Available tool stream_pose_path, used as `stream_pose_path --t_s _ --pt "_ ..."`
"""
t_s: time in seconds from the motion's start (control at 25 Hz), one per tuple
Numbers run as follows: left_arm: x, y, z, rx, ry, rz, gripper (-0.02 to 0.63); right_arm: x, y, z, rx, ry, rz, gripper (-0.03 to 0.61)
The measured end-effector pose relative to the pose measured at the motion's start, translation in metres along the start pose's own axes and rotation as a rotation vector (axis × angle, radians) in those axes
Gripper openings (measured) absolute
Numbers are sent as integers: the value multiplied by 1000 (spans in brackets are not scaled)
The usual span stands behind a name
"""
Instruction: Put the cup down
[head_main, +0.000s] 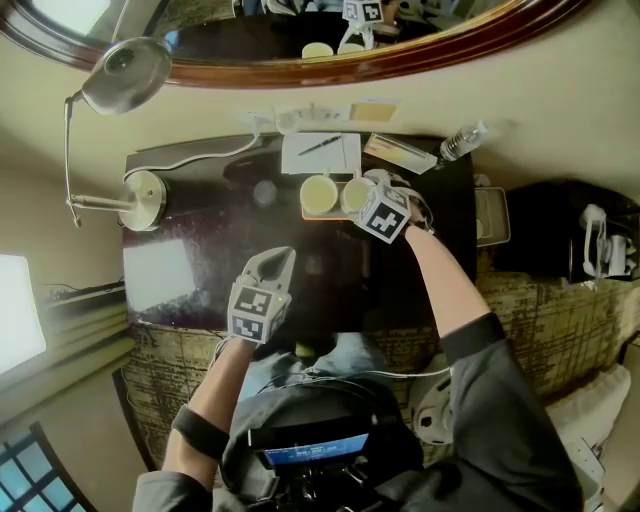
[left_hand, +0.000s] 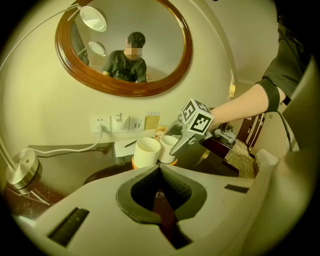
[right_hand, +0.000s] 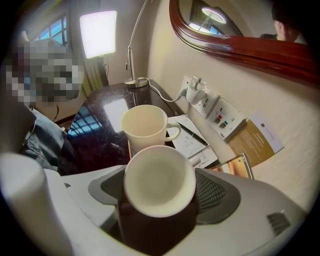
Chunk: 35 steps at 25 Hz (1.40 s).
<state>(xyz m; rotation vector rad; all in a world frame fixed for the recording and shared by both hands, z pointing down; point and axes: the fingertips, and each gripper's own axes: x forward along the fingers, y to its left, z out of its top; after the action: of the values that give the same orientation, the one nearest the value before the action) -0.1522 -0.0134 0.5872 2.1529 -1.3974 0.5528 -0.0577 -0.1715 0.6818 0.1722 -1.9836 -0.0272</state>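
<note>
Two white cups stand close together at the back of the dark table. The left cup, with a handle, rests on a small orange tray. My right gripper points steeply down and is shut on the right cup, whose rim fills the gap between the two pads. Whether this cup's base touches the tray is hidden. My left gripper hovers over the table's near half, shut with nothing in it.
A desk lamp stands at the table's left end. A notepad with a pen, a brochure and a water bottle lie along the wall behind the cups. Wall sockets and a round mirror are above.
</note>
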Motion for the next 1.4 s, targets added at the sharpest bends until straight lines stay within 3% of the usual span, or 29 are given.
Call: stream_pose_path --t_s 0.88,1.4 --pt "-5 -4 -2 20 8 -7 2 -21 8 -18 0 -4 -50 433" --pt "-1 -25 -1 67 12 -65 1 -62 73 -44 -16 -9 -50 433"
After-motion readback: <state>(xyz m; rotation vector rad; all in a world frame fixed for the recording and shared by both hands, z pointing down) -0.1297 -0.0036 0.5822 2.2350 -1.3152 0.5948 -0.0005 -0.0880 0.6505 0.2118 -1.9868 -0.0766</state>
